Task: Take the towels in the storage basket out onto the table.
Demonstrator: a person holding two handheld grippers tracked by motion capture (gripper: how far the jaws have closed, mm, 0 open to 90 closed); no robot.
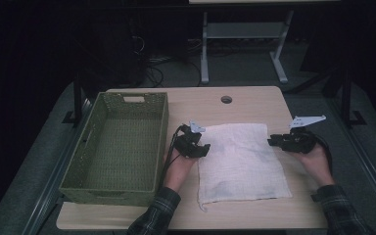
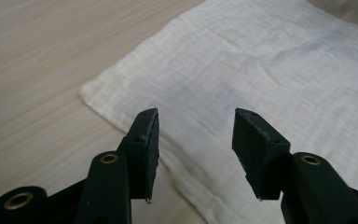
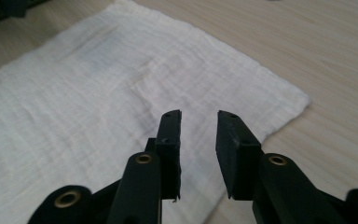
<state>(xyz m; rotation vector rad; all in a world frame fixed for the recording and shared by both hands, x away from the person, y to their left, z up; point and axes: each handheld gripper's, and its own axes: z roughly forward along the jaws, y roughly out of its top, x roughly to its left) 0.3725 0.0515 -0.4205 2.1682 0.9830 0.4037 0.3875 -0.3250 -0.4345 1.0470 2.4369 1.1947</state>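
1. The left claw [image 2: 196, 126] has its black, wedge-shaped jaws parted by a clear gap, nothing between them; the pads are matte and slightly chipped at the edges.
2. The right claw [image 3: 199, 126] has its jaws apart by a narrower gap, also holding nothing.
3. The cloth [image 1: 240, 159] lies flat between the two claws: white, loosely woven, faintly wrinkled, roughly rectangular. Below and ahead of the left claw's tips is one cloth corner [image 2: 86, 91]; below the right claw's tips the cloth runs to another corner [image 3: 303, 100].
4. In the high view, the left claw [image 1: 206, 147] is at the cloth's left edge, the right claw [image 1: 270, 141] at its right edge, each in a hand with a plaid sleeve.
5. The table [image 1: 254, 100] under both claws is pale wood grain, smooth, with a round hole toward the far edge.
6. Left of the left claw sits a green woven basket [image 1: 164, 142], rectangular with a cut-out handle.
7. Beyond the table the room is dark, with grey floor, cables and a pale table frame.
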